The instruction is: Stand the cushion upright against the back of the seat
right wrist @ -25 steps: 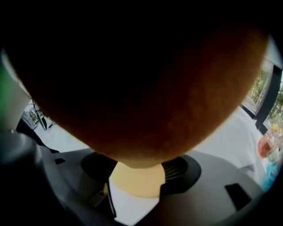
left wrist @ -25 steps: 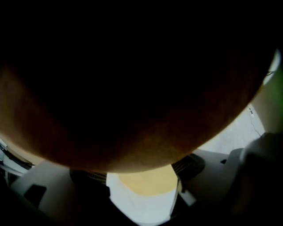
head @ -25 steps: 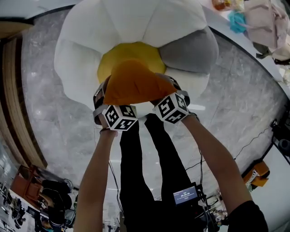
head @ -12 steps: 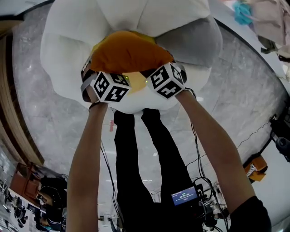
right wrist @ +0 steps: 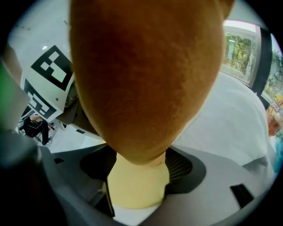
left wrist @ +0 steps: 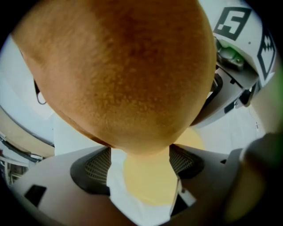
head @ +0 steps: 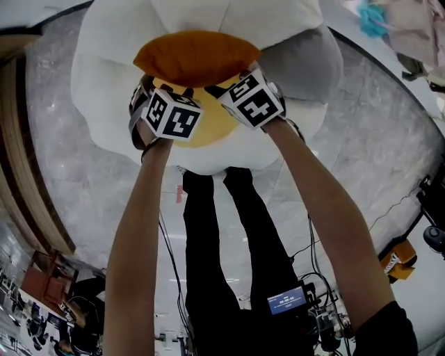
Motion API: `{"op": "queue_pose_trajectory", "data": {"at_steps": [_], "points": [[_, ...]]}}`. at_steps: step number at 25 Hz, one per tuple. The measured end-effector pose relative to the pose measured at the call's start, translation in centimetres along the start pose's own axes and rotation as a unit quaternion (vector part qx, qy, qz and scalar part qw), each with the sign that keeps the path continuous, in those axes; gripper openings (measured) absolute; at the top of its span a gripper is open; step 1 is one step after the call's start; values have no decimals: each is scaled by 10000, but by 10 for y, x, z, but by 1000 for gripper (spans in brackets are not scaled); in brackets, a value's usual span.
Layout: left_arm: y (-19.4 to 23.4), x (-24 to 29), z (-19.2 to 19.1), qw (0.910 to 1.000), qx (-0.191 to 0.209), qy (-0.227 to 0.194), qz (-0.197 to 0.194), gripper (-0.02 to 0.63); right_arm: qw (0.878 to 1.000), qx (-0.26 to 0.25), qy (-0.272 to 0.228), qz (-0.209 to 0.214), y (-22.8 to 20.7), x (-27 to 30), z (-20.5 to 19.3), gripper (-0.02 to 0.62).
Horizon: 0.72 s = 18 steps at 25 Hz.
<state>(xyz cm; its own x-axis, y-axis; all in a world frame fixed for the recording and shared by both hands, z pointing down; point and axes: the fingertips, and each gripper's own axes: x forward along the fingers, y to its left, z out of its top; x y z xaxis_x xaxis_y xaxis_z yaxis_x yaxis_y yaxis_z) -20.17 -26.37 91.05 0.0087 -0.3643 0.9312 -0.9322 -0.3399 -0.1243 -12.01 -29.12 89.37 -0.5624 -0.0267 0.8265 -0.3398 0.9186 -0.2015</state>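
- Grip comes first: your left tongs (left wrist: 140, 155) pinch the near edge of the orange cushion (head: 197, 57), their pads set wide around its soft bulk. Your right tongs (right wrist: 139, 170) hold the same edge just beside them. Their jaws have just been opening, yet the cushion sits between them and appears to touch both pads.
- Cushion placement: it rises away from both tongs, above the yellow centre (head: 208, 131) of the flower-shaped seat (head: 104, 83). Whether its far edge already rests on the seat, you cannot tell from here.
- Aim for the white back petals (head: 229, 17) beyond the tongs, not the grey petal (head: 300, 62) off to the side of your right tongs.
- Set the edge you hold down where the yellow centre meets those petals, then tip the broad face until it leans on them.
- Hold both tongs level with each other, so the cushion does not twist.
- Widen your right tongs no further until the cushion leans. Being plump and rounded, it would probably slump back toward the tongs.
- Containers: no box, bin or tray shows near the tongs, and the seat's hollow takes only this cushion.
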Motion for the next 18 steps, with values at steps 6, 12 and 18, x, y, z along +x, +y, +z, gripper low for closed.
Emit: {"op": "queue_pose_trajectory", "data": {"at_steps": [6, 12, 18], "points": [[10, -1, 12, 9997, -162, -22, -176, 395, 9986, 382, -175, -315, -16, -3, 19, 342], [7, -12, 16, 9997, -21, -148, -213, 375, 9985, 454, -195, -214, -5, -8, 25, 342], [4, -25, 8, 9993, 34, -270, -239, 348, 9989, 386, -186, -172, 8, -16, 23, 342]]}}
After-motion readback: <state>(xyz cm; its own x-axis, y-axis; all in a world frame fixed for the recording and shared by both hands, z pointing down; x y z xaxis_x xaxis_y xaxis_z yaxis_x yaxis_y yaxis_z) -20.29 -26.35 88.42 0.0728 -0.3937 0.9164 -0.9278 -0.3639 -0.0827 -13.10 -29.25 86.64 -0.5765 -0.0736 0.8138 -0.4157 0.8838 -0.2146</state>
